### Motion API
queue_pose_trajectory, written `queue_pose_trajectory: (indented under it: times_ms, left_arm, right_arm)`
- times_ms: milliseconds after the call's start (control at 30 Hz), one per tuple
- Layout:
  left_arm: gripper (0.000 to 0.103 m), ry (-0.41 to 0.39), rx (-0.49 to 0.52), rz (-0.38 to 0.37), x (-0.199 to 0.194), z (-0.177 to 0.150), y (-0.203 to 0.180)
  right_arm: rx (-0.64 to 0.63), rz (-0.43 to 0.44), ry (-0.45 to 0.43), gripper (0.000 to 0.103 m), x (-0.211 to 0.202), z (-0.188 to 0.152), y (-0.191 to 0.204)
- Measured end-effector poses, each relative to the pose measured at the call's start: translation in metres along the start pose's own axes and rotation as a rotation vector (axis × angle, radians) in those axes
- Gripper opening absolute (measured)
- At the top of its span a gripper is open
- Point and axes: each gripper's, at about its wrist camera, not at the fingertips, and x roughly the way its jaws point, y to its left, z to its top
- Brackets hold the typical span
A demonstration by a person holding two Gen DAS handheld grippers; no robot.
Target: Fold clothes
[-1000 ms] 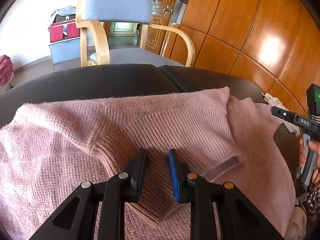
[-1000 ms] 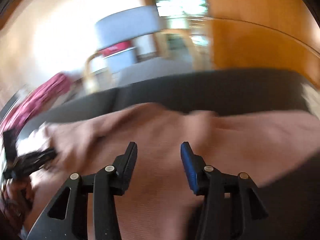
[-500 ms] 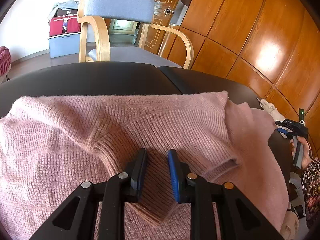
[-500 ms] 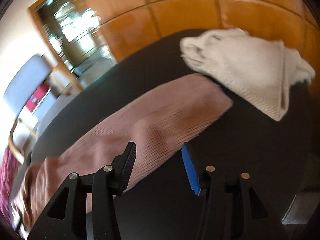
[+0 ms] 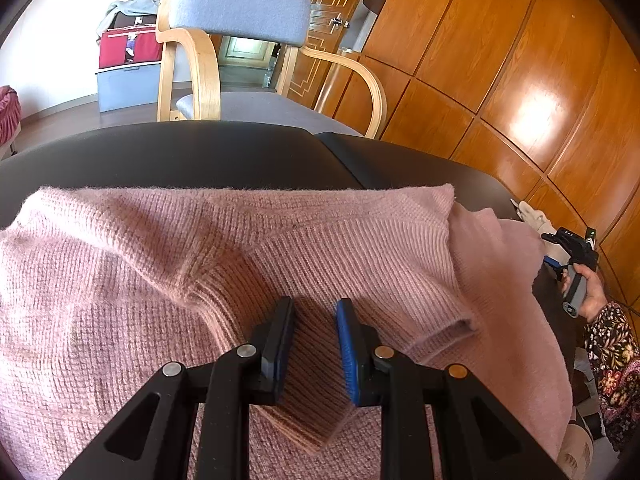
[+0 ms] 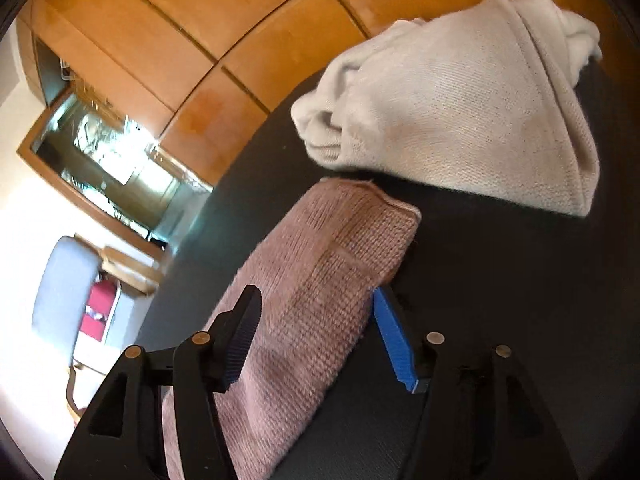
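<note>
A pink knit sweater (image 5: 160, 272) lies spread on the dark table (image 5: 200, 152), one sleeve folded across its body. My left gripper (image 5: 314, 316) hovers over that folded sleeve's cuff, jaws open a little, holding nothing. The right gripper shows far right in the left wrist view (image 5: 568, 248), held in a hand. In the right wrist view my right gripper (image 6: 316, 308) is open, its jaws on either side of the sweater's other sleeve (image 6: 320, 280), which stretches out flat to its cuff. A cream knit garment (image 6: 460, 112) lies crumpled just beyond that cuff.
A grey chair with wooden arms (image 5: 240, 20) stands behind the table. Wooden wall panels (image 5: 520, 80) run along the right. A red and grey box (image 5: 128, 60) sits on the floor at the back.
My right gripper has swung away from the sweater's body to the outstretched sleeve and come down close over its cuff end. My left gripper has stayed over the folded sleeve.
</note>
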Motion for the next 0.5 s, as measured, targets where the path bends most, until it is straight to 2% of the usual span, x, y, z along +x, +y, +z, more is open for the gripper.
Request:
queue_pose_trajectory:
  times_ms: [100, 200, 233, 300, 333, 367, 500]
  left_arm:
    - [0.021, 0.000, -0.003, -0.004, 0.000, 0.000, 0.000]
    - [0.021, 0.000, -0.005, -0.006, 0.000, 0.000, 0.001]
    - [0.021, 0.000, -0.005, -0.007, 0.000, 0.000, 0.001]
    - [0.021, 0.000, -0.006, -0.008, 0.000, 0.000, 0.002]
    - [0.021, 0.000, -0.007, -0.009, 0.000, -0.001, 0.002]
    - [0.021, 0.000, -0.007, -0.010, 0.000, -0.001, 0.002]
    - [0.021, -0.001, -0.011, -0.014, 0.001, -0.001, 0.003]
  right_arm:
    - [-0.086, -0.052, 0.004, 0.062, 0.007, 0.002, 0.012]
    - [-0.211, -0.150, 0.032, 0.061, 0.015, 0.001, 0.030]
    - [-0.246, -0.175, 0.039, 0.057, 0.017, -0.001, 0.035]
    - [-0.310, -0.218, 0.054, 0.039, 0.021, -0.004, 0.043]
    - [-0.313, -0.205, 0.063, 0.025, 0.022, -0.004, 0.043]
    - [-0.316, -0.192, 0.072, 0.018, 0.023, -0.004, 0.043]
    - [-0.253, -0.087, 0.089, 0.013, 0.020, -0.003, 0.037]
